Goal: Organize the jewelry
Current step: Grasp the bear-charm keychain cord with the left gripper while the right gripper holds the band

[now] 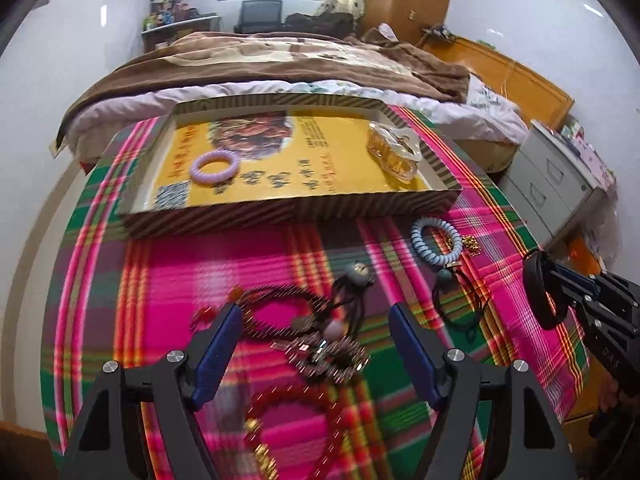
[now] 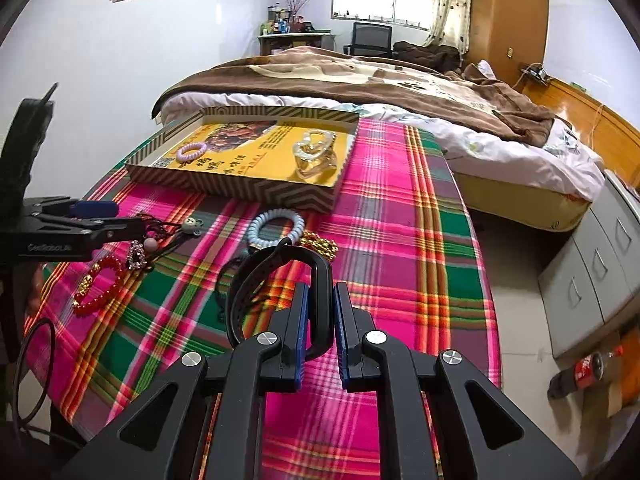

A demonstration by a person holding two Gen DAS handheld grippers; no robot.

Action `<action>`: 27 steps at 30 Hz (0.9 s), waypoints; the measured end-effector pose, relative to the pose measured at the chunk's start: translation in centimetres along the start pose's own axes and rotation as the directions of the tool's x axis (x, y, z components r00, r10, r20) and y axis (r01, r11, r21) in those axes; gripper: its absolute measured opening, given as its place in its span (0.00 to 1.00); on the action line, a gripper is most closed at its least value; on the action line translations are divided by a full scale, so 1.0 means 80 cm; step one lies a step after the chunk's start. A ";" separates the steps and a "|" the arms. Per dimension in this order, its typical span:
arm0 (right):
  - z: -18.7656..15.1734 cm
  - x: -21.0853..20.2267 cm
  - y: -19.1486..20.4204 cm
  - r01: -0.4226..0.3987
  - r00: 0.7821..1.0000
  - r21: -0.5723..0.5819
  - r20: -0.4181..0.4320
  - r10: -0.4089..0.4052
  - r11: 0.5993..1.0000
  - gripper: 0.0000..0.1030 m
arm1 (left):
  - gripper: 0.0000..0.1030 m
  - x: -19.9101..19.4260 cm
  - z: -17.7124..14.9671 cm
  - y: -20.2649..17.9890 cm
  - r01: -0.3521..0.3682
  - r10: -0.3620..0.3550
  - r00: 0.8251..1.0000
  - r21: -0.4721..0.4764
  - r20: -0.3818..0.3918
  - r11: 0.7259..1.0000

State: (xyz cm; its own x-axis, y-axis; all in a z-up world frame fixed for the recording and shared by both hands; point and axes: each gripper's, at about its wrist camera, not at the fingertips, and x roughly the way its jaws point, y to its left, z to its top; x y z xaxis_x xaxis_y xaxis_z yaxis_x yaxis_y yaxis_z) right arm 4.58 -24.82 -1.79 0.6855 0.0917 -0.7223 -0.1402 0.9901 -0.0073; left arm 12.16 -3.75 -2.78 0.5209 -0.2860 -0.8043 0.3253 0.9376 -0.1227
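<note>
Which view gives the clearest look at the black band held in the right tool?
The right wrist view: the black band fills the middle of the frame, its strap pinched between the right tool's blue pads. The left wrist view shows the band only at the right edge, small and seen nearly edge-on.

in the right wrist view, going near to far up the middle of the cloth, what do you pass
right gripper shut on the black band → gold chain → pale blue coil bracelet → striped tray → clear heart-shaped dish in the tray → bed
</note>
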 end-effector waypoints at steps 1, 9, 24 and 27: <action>-0.001 0.001 -0.002 -0.001 1.000 0.003 0.000 0.001 1.000 0.12 | 0.73 0.006 0.003 -0.004 -0.002 0.002 1.000 0.011 -0.012 1.000; -0.005 0.005 -0.015 -0.007 1.000 0.027 0.001 0.007 1.000 0.12 | 0.73 0.040 0.017 -0.024 -0.025 0.027 0.999 0.048 -0.047 0.999; -0.004 0.008 -0.022 -0.026 1.000 0.039 0.008 0.026 0.999 0.12 | 0.36 0.072 0.025 -0.048 -0.057 0.067 0.995 0.125 -0.074 0.990; -0.004 0.009 -0.021 -0.027 1.000 0.038 0.006 0.027 0.999 0.12 | 0.27 0.071 0.025 -0.050 -0.061 0.071 0.995 0.137 -0.073 0.989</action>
State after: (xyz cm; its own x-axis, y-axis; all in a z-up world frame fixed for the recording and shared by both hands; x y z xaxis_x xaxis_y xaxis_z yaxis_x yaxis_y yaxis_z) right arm 5.08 -26.48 -2.56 0.6855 0.1186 -0.7183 -0.1314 0.9906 0.0382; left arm 15.41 -9.56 -5.67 0.4840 -0.2033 -0.8511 0.3978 0.9174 0.0071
